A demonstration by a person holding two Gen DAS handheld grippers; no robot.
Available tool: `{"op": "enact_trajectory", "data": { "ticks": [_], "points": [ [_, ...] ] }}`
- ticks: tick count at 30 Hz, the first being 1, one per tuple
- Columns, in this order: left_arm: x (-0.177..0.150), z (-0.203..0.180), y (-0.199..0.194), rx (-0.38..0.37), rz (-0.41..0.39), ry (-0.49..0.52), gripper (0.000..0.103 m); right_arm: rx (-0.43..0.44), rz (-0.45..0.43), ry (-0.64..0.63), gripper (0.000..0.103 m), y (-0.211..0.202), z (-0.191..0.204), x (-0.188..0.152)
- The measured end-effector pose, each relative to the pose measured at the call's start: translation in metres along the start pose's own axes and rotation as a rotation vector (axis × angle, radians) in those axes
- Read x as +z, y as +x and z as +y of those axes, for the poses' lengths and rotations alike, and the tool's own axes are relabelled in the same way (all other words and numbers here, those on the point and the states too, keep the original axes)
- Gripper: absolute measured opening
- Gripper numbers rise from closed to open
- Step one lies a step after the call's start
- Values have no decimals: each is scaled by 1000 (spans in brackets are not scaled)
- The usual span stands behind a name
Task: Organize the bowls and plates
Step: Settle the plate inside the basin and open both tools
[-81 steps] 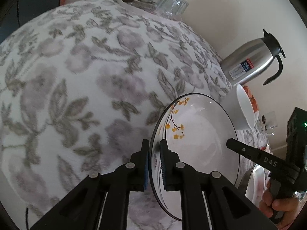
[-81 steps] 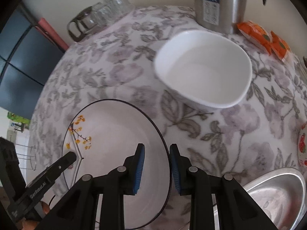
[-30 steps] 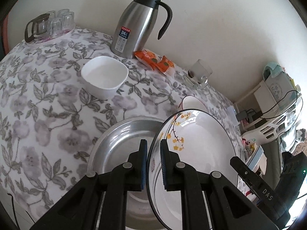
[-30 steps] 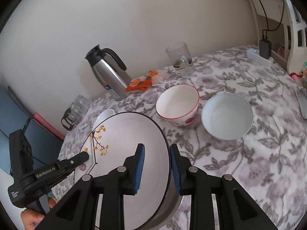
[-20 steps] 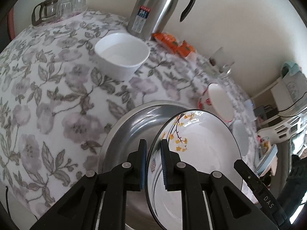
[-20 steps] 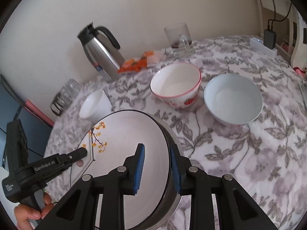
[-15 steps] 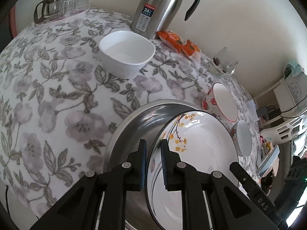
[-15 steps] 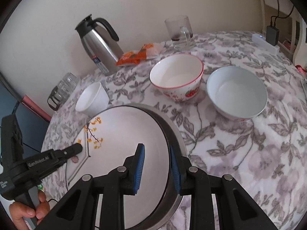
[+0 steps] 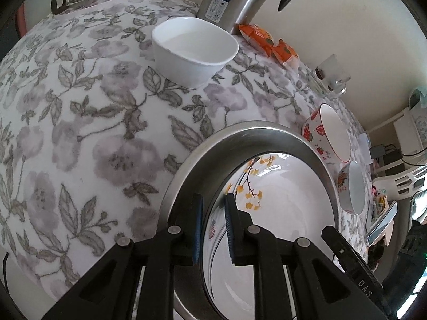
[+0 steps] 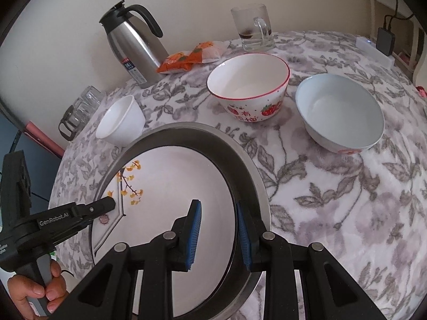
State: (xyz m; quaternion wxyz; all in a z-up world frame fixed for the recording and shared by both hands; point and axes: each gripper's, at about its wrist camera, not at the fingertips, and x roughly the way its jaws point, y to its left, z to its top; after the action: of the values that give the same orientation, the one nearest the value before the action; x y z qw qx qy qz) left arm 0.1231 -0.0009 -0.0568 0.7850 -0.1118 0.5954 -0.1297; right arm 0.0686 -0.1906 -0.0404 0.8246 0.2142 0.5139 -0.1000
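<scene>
Looking down the right tongs (image 10: 218,232) and finding them standing apart, straddling the near rims of both the plate (image 10: 173,186) and the steel basin (image 10: 248,165), with the inner pad clear of the plate's face

Finding the plate, white with a thin dark edge and a sprig of yellow leaves, lying inside the steel basin, nested within its rim

Seeing the left tongs (image 9: 213,226) reaching in from the opposite side, with the plate's dark rim running between the two blue pads; seeing only a narrow gap there, and being unable to tell whether pinching the rim or merely set around it

Catching the tip of the left tongs from the right wrist view, resting at the plate's edge just beside the yellow sprig

Noting the basin sitting on the floral-clothed desk (image 10: 347,200)

Passing beyond the basin to a small white bowl (image 9: 194,53), close to its far-left rim but apart from it

Finding a strawberry bowl (image 10: 248,88) with a red lip past the basin's far side, and a pale blue bowl (image 10: 339,112) just beside it to the right, both upright

Reaching, farthest back near the wall, a steel jug (image 10: 133,42), orange packets (image 10: 192,56) just beside it, a glass mug (image 10: 252,26), and a cluster of glasses (image 10: 80,109) at the desk's left edge
</scene>
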Motion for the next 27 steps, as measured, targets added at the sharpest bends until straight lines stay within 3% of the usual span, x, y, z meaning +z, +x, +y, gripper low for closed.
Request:
{"op": "enact_trajectory", "data": {
  "ticks": [6,27],
  "points": [
    [0,0,9,10,24,5,20,-13,-6,-20,29,2,3,0],
    [3,3,12,-28,9,-8,20,-32,-34,-25,28,1,3,1]
  ]
}}
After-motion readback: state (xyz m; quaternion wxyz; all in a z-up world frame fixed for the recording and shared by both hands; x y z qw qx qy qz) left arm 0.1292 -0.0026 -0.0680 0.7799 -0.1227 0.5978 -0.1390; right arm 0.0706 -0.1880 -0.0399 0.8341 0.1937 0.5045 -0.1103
